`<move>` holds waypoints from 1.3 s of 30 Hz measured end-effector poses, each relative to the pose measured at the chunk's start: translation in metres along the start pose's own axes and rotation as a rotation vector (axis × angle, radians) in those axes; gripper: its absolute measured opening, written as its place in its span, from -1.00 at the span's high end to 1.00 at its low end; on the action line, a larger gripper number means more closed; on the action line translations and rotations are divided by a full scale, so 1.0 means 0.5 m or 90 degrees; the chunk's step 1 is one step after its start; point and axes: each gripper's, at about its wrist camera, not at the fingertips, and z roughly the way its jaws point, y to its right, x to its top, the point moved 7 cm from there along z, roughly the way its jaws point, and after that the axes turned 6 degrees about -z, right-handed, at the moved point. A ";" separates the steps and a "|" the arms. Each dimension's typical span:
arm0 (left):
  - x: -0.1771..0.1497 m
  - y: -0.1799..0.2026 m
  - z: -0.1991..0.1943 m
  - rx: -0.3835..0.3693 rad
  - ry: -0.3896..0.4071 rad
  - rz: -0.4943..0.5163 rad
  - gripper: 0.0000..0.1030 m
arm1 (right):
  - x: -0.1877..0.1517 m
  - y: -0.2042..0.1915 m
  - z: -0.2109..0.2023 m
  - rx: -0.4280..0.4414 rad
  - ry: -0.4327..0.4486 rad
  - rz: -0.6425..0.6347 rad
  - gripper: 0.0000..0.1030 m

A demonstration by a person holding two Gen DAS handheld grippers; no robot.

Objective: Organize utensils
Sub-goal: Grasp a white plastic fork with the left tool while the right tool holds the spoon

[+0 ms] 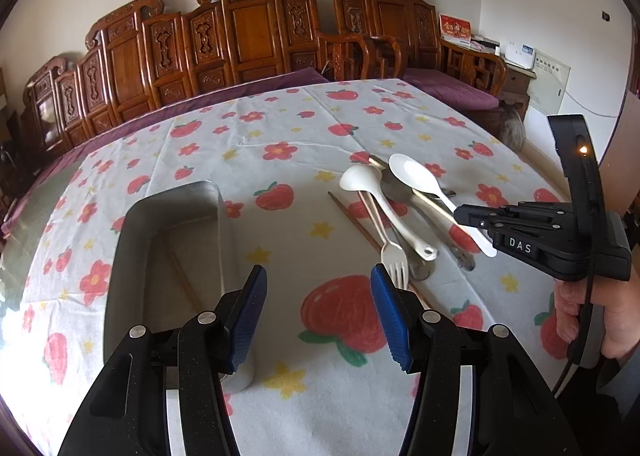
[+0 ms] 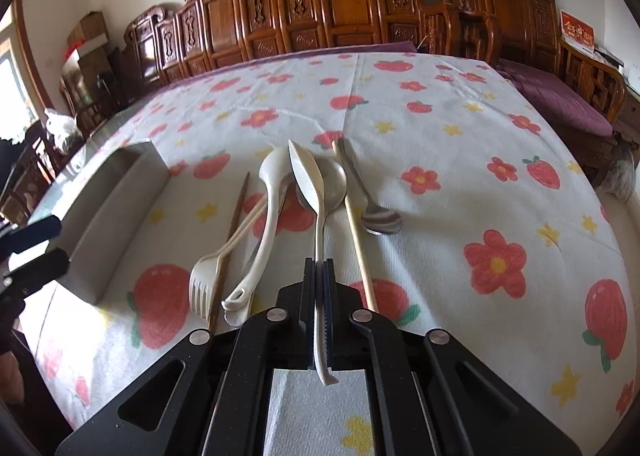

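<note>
My right gripper (image 2: 320, 268) is shut on the handle of a white spoon (image 2: 306, 172), whose bowl points away over the utensil pile. From the left wrist view the same white spoon (image 1: 412, 172) juts out of the right gripper (image 1: 460, 214). The pile on the cloth holds a second white spoon (image 2: 272, 192), a white fork (image 2: 202, 288), two metal spoons (image 2: 334, 180) and chopsticks (image 2: 358, 240). My left gripper (image 1: 318, 276) hangs open and empty just right of a metal tray (image 1: 132, 240). One chopstick (image 1: 184, 280) lies inside the tray.
A fruit-and-flower tablecloth (image 1: 280, 128) covers the table. A carved wooden bench (image 1: 248, 28) with purple cushions runs along the far edge. A person's hand (image 1: 580, 316) holds the right gripper at the right. The metal tray (image 2: 120, 196) lies left of the pile.
</note>
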 end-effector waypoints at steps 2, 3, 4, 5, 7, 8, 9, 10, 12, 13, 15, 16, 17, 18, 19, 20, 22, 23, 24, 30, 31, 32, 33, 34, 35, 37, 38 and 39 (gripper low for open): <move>0.004 0.007 0.012 -0.007 -0.004 -0.007 0.00 | 0.004 0.010 -0.007 -0.006 0.008 0.010 0.92; 0.006 0.011 0.019 -0.011 -0.006 -0.011 0.00 | 0.006 0.015 -0.010 -0.008 0.010 0.016 0.92; 0.009 0.014 0.029 -0.019 -0.011 -0.017 0.00 | 0.006 0.017 -0.012 -0.009 0.012 0.019 0.92; 0.010 0.018 0.039 -0.025 -0.017 -0.024 0.00 | 0.007 0.018 -0.013 -0.009 0.014 0.020 0.92; 0.012 0.026 0.060 -0.040 -0.029 -0.033 0.00 | 0.007 0.022 -0.014 -0.011 0.015 0.022 0.92; 0.013 0.031 0.073 -0.042 -0.036 -0.034 0.01 | 0.007 0.024 -0.014 -0.011 0.016 0.024 0.92; 0.014 0.037 0.084 -0.045 -0.041 -0.034 0.01 | 0.007 0.026 -0.014 -0.011 0.017 0.028 0.92; 0.015 0.042 0.096 -0.047 -0.046 -0.032 0.03 | 0.008 0.028 -0.014 -0.010 0.017 0.029 0.92; 0.016 0.051 0.116 -0.049 -0.058 -0.030 0.07 | 0.008 0.030 -0.013 -0.008 0.017 0.034 0.92; 0.015 0.056 0.129 -0.053 -0.067 -0.033 0.10 | 0.009 0.031 -0.012 -0.006 0.017 0.036 0.92; 0.014 0.066 0.147 -0.068 -0.079 -0.039 0.14 | 0.009 0.030 -0.012 -0.006 0.017 0.036 0.91; 0.013 0.070 0.154 -0.071 -0.085 -0.041 0.16 | 0.009 0.030 -0.012 -0.005 0.017 0.036 0.91; 0.010 0.075 0.164 -0.075 -0.093 -0.043 0.22 | 0.009 0.029 -0.011 -0.004 0.017 0.037 0.91; 0.007 0.078 0.173 -0.079 -0.101 -0.044 0.29 | 0.009 0.030 -0.010 -0.003 0.016 0.038 0.91; 0.003 0.082 0.183 -0.082 -0.111 -0.048 0.36 | 0.009 0.029 -0.010 -0.002 0.016 0.038 0.91; -0.001 0.084 0.189 -0.087 -0.118 -0.053 0.38 | 0.009 0.028 -0.010 -0.002 0.016 0.037 0.91; -0.007 0.085 0.197 -0.107 -0.130 -0.073 0.43 | 0.009 0.025 -0.010 -0.002 0.017 0.036 0.91; -0.008 0.087 0.198 -0.119 -0.133 -0.085 0.47 | 0.009 0.025 -0.010 -0.001 0.017 0.036 0.91; -0.009 0.090 0.198 -0.127 -0.136 -0.090 0.54 | 0.009 0.023 -0.009 0.000 0.017 0.036 0.91; -0.012 0.106 0.184 -0.131 -0.145 -0.070 0.91 | 0.012 0.018 -0.009 0.002 0.019 0.035 0.91; -0.014 0.108 0.179 -0.129 -0.146 -0.067 0.95 | 0.012 0.017 -0.009 0.003 0.019 0.034 0.91; -0.014 0.107 0.176 -0.126 -0.146 -0.065 0.96 | 0.012 0.015 -0.010 0.003 0.019 0.033 0.91; -0.013 0.105 0.170 -0.122 -0.144 -0.063 0.96 | 0.013 0.014 -0.010 0.003 0.019 0.032 0.91; -0.013 0.104 0.162 -0.120 -0.141 -0.059 0.96 | 0.013 0.013 -0.011 0.004 0.020 0.032 0.91; -0.012 0.102 0.155 -0.116 -0.138 -0.054 0.96 | 0.014 0.011 -0.011 0.004 0.021 0.032 0.91; -0.012 0.097 0.138 -0.108 -0.129 -0.046 0.96 | 0.014 0.009 -0.013 0.006 0.021 0.031 0.91; -0.013 0.093 0.128 -0.105 -0.125 -0.042 0.96 | 0.014 0.004 -0.014 0.008 0.022 0.029 0.91; -0.013 0.090 0.119 -0.103 -0.121 -0.038 0.96 | 0.015 0.002 -0.015 0.009 0.023 0.026 0.91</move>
